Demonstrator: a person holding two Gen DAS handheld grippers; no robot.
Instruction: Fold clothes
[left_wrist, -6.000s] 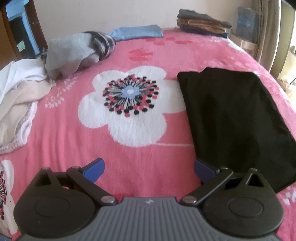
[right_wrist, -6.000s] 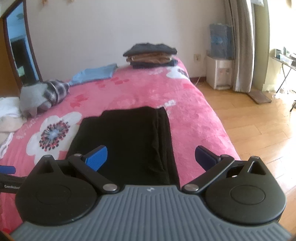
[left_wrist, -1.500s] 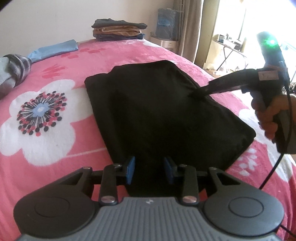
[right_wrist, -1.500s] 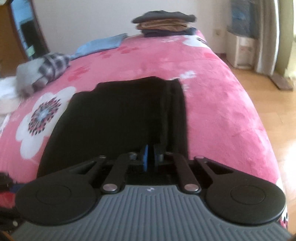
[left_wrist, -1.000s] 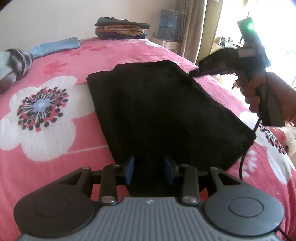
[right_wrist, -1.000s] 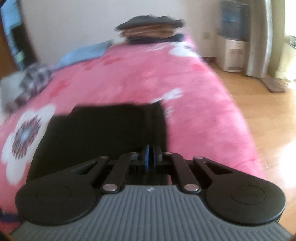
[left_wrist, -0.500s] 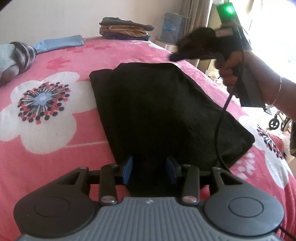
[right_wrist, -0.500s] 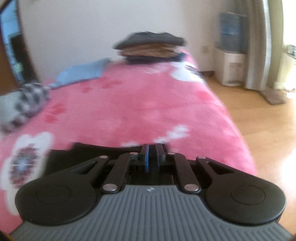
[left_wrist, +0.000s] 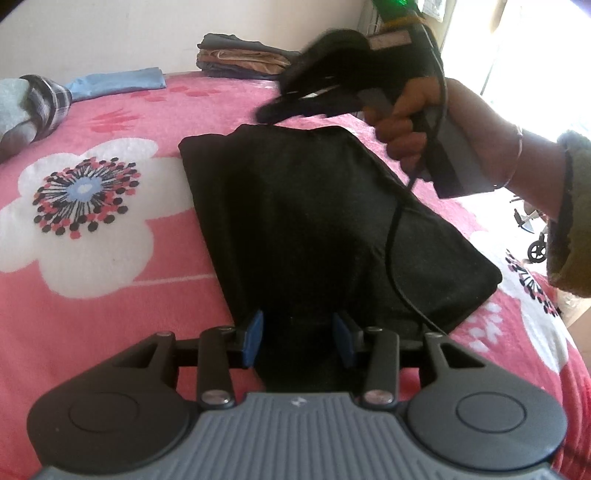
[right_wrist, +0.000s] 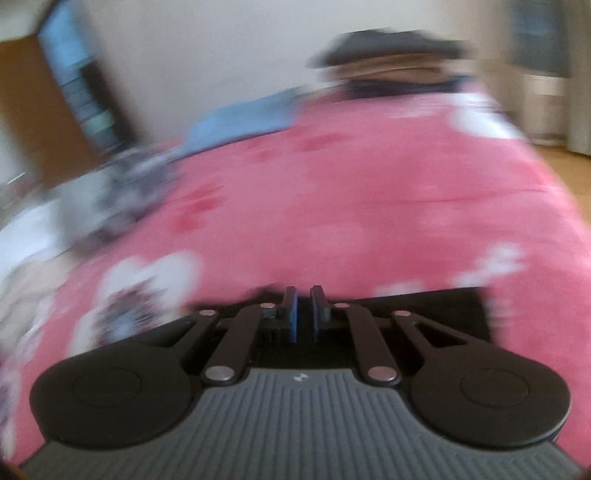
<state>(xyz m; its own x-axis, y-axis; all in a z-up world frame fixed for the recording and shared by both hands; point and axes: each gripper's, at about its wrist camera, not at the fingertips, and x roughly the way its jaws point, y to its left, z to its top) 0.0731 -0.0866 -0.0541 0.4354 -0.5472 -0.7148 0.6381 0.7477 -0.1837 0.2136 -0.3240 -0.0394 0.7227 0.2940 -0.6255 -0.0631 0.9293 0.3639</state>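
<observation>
Black cloth (left_wrist: 332, 206) lies folded flat on the pink bedspread (left_wrist: 110, 266), probably with one more fold to make; looser garments (left_wrist: 33, 107) wait at the far edge. Left gripper (left_wrist: 297, 336), jaws half parted and just been widening, straddles the near hem unpinched. Right gripper (right_wrist: 300, 314), nearly closed on nothing visible, angles downward over the far edge.
</observation>
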